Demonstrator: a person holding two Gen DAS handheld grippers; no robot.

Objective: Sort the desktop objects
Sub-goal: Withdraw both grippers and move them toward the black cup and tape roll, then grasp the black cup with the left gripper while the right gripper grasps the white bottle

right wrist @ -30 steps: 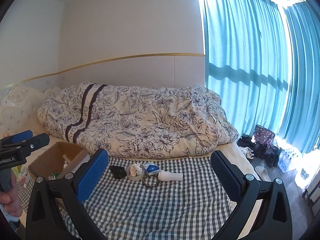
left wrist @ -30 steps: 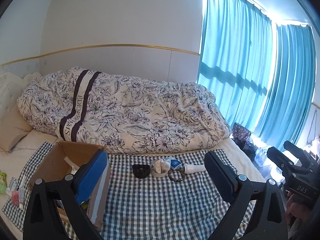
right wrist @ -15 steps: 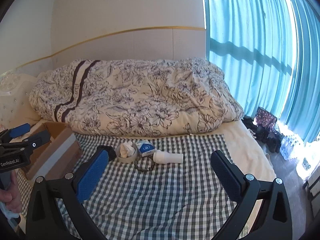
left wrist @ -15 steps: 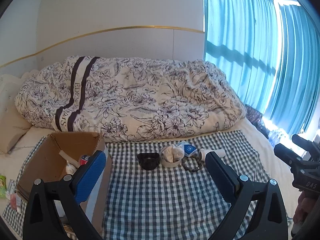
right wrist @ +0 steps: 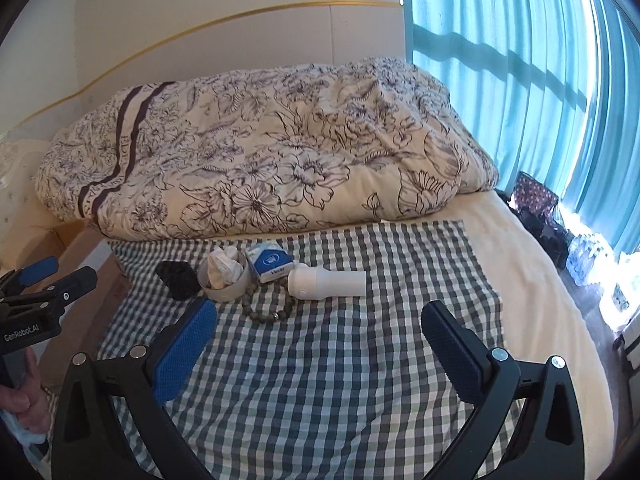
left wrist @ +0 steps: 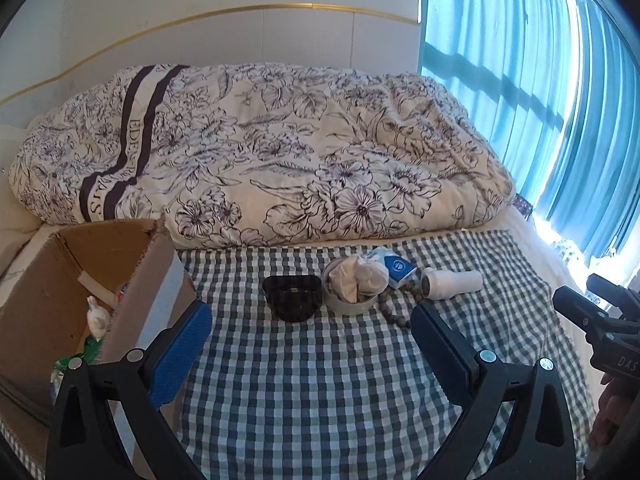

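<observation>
Jaws spread empty; only left view shows inside cardboard box (left wrist: 60,304).

A home bedroom: a bed (right wrist: 532,280) with a heaped floral duvet (left wrist: 280,152), blue curtains (right wrist: 520,60), probably shoes (right wrist: 540,224) beside it.

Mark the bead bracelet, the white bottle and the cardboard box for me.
bead bracelet (right wrist: 267,312): right wrist view, on the front arc of beads.
white bottle (right wrist: 332,281): right wrist view, middle of its body as it lies on its side.
cardboard box (left wrist: 148,276): left wrist view, on its right wall.
</observation>
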